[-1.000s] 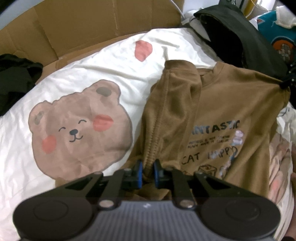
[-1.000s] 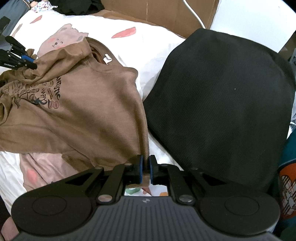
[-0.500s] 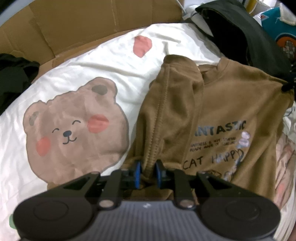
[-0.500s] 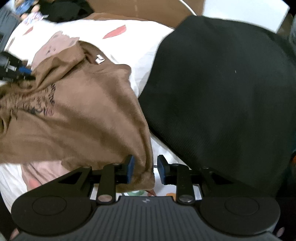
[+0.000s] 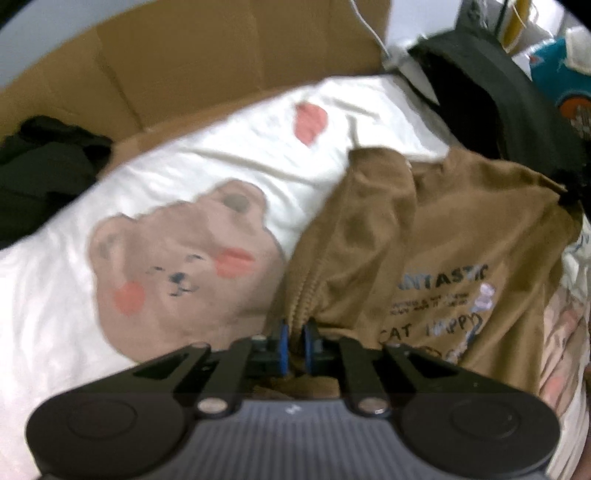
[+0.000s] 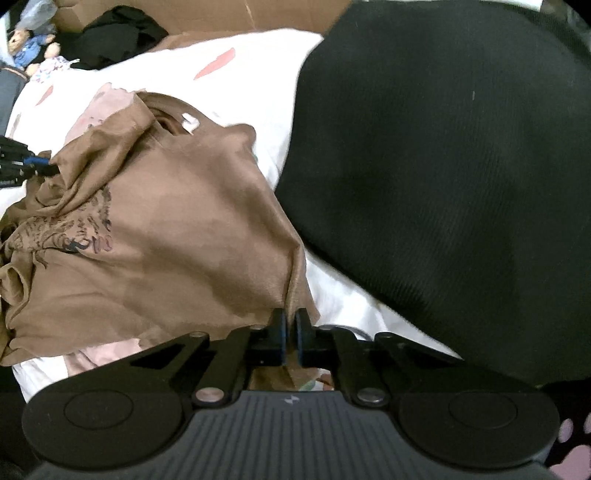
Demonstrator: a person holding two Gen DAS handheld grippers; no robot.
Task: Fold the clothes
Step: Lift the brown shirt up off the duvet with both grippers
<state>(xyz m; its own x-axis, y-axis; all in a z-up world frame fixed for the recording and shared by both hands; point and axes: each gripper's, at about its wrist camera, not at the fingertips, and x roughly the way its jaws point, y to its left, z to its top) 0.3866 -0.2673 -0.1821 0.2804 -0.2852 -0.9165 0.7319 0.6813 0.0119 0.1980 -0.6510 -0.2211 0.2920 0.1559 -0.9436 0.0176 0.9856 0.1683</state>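
On brown shirt, "ANTASTIC", "CAT"

White bedsheet with brown bear print and pink patches covered bed. Brown cardboard stood along far edge. White wall showed behind cardboard. Black cloth heap lay at far left. Large black fabric spread over right side. Small stuffed toy sat in far corner. Even indoor light.

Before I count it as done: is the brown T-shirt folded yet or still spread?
Partly folded. One side of the brown T-shirt lies over its front; the printed chest is still spread on the bear sheet.
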